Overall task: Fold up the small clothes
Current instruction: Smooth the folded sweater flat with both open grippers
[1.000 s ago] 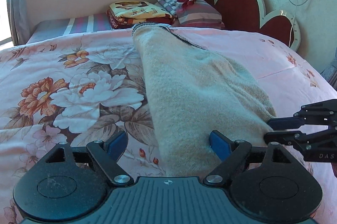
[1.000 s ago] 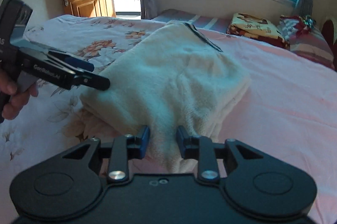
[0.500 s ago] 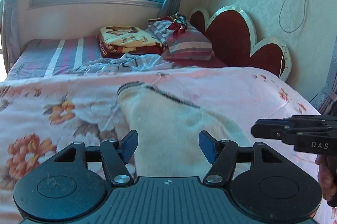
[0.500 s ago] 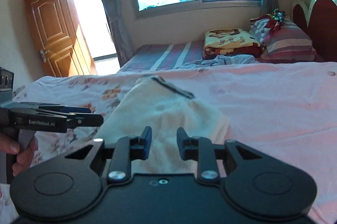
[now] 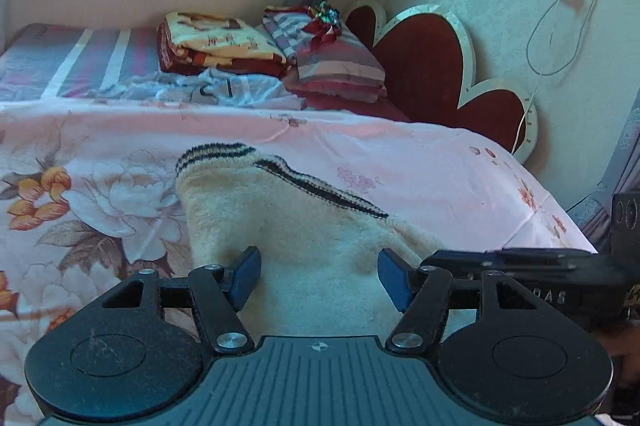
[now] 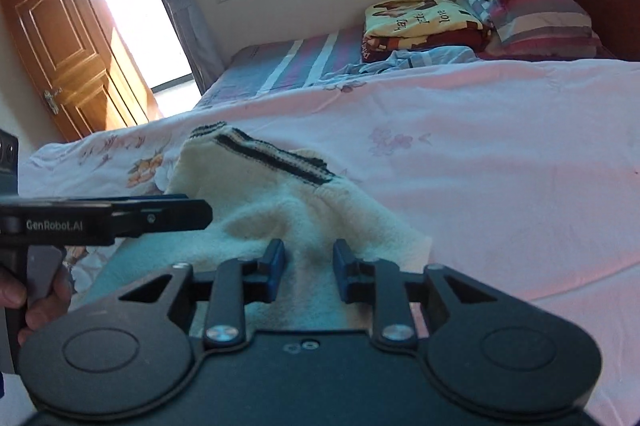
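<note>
Left wrist: sweater lengthwise away, stripes far; fingers grasp it, left just closing.

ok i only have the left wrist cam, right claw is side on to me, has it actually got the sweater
observer: Yes. In the right wrist view the right claw is shut on a bunched fold of the cream sweater, with cloth filling the narrow gap between its fingers.
operator: good, and whats further left, out of my frame
observer: A wooden door, standing open with bright daylight beside it.
</note>
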Action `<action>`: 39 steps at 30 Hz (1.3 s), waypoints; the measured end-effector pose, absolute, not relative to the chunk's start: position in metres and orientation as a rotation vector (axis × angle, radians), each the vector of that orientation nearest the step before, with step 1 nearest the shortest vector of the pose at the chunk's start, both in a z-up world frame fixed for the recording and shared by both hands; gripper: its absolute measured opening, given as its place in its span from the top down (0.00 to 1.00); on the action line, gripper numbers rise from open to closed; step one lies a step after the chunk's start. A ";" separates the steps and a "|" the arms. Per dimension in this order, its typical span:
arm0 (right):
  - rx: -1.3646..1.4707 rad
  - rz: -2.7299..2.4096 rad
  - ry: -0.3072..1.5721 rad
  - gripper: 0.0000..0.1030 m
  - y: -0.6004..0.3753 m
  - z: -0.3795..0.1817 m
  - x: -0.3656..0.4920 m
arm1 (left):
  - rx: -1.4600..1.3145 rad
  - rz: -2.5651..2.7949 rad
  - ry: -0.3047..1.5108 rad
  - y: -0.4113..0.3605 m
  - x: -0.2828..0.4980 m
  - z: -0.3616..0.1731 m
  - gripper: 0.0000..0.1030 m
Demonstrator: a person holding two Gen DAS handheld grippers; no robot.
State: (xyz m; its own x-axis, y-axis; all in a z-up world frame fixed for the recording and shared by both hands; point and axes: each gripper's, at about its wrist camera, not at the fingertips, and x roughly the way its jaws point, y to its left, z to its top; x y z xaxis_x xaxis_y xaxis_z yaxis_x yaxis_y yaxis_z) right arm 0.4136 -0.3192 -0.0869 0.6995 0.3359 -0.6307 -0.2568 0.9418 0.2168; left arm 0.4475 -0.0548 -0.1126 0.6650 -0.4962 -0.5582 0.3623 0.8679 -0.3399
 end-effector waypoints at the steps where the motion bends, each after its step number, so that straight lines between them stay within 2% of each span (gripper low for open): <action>1: 0.110 0.338 0.687 0.73 -0.321 -0.080 0.406 | -0.198 -0.480 0.661 -0.049 0.436 -0.108 0.37; 5: 0.021 0.334 0.684 0.73 -0.315 -0.082 0.410 | -0.156 -0.450 0.693 -0.051 0.429 -0.119 0.37; 10: 0.035 0.254 0.777 0.79 -0.312 -0.104 0.434 | 0.074 -0.417 0.686 -0.076 0.421 -0.120 0.37; 15: 0.028 0.373 0.639 0.73 -0.302 -0.067 0.374 | 0.008 -0.476 0.624 -0.062 0.381 -0.095 0.37; 19: -0.039 0.399 0.731 0.75 -0.290 -0.095 0.368 | 0.082 -0.488 0.637 -0.077 0.372 -0.116 0.37; 21: 0.048 0.388 0.732 0.77 -0.299 -0.103 0.373 | 0.091 -0.490 0.633 -0.078 0.371 -0.115 0.37; 23: 0.087 0.373 0.733 0.78 -0.303 -0.093 0.370 | 0.069 -0.486 0.628 -0.071 0.364 -0.101 0.37; 24: 0.079 0.377 0.707 0.74 -0.303 -0.083 0.360 | 0.063 -0.487 0.607 -0.068 0.356 -0.094 0.37; 27: 0.018 0.418 0.645 0.72 -0.301 -0.063 0.320 | 0.054 -0.455 0.586 -0.056 0.328 -0.082 0.37; 30: -0.023 0.483 0.637 0.72 -0.291 -0.063 0.285 | 0.024 -0.456 0.646 -0.055 0.309 -0.085 0.37; 32: -0.092 0.494 0.670 0.75 -0.278 -0.074 0.279 | 0.068 -0.433 0.676 -0.065 0.302 -0.094 0.37; 33: -0.146 0.459 0.700 0.76 -0.271 -0.085 0.281 | 0.077 -0.408 0.702 -0.069 0.302 -0.100 0.36; 34: -0.175 0.435 0.723 0.76 -0.267 -0.095 0.284 | 0.080 -0.396 0.709 -0.071 0.303 -0.105 0.27; 36: -0.126 0.421 0.708 0.75 -0.270 -0.101 0.286 | 0.085 -0.380 0.722 -0.073 0.302 -0.111 0.21; 39: -0.092 0.401 0.709 0.75 -0.272 -0.102 0.286 | 0.011 -0.384 0.760 -0.065 0.303 -0.120 0.20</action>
State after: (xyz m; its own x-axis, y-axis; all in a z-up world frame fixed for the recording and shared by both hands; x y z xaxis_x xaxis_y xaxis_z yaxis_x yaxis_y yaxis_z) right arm 0.2859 -0.2717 -0.1018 0.6863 0.3265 -0.6500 -0.3884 0.9200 0.0520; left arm 0.3031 -0.0655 -0.1205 0.6589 -0.3354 -0.6733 0.3432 0.9306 -0.1276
